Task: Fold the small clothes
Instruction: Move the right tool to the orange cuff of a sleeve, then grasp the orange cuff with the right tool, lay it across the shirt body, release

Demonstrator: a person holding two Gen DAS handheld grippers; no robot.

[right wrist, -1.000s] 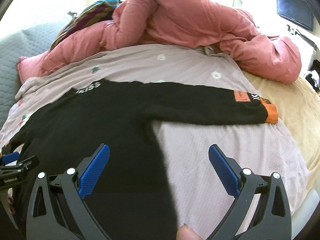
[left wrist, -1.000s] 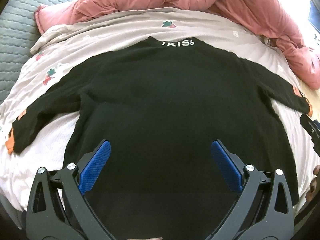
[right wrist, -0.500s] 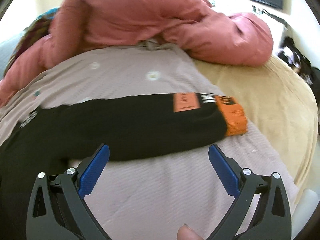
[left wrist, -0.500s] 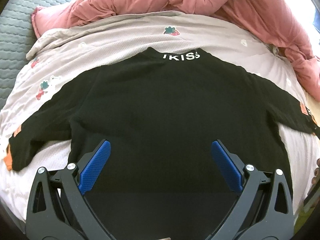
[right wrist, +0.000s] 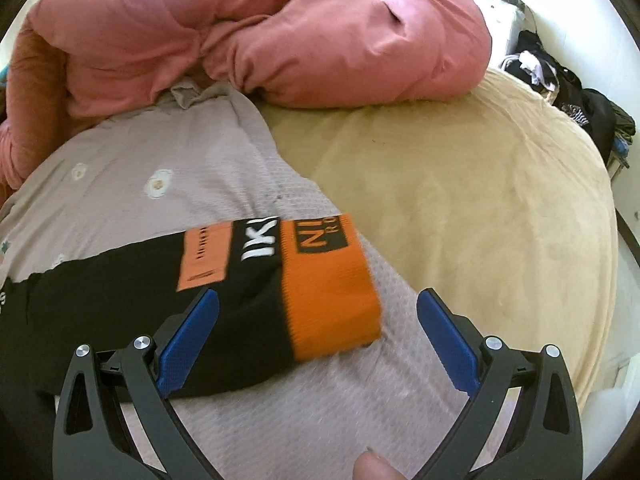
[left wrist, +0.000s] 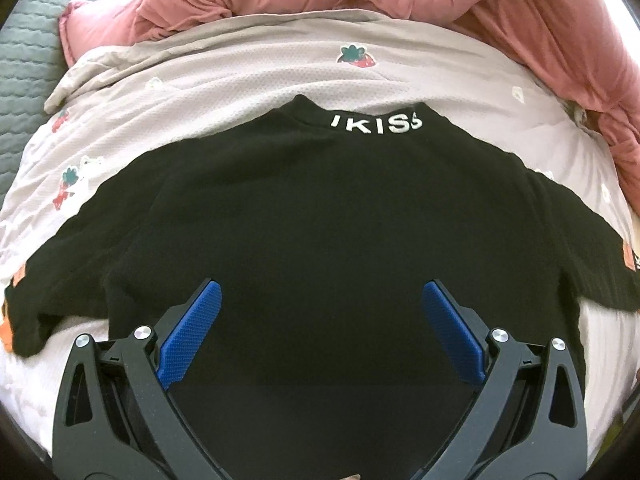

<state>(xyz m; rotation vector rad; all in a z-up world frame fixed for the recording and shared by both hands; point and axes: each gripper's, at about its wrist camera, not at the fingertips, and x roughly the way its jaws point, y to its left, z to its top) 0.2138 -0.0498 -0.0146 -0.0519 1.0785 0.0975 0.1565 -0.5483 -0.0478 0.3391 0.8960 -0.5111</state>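
Both grippers have their jaws spread wide, grasping nothing. Ahead of the left gripper (left wrist: 320,322) a black long-sleeved knit top (left wrist: 320,216) lies flat on the pale strawberry-print blanket (left wrist: 248,80); both cuffs are cut off at the frame edges. Between the right gripper's (right wrist: 316,326) jaws lies the ribbed orange cuff (right wrist: 330,300), blurred, its lettering hard to read. A fingertip (right wrist: 374,466) shows at the bottom edge.

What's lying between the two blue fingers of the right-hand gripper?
In the right wrist view, the sweater's orange cuff lies between them, on the pale blanket.
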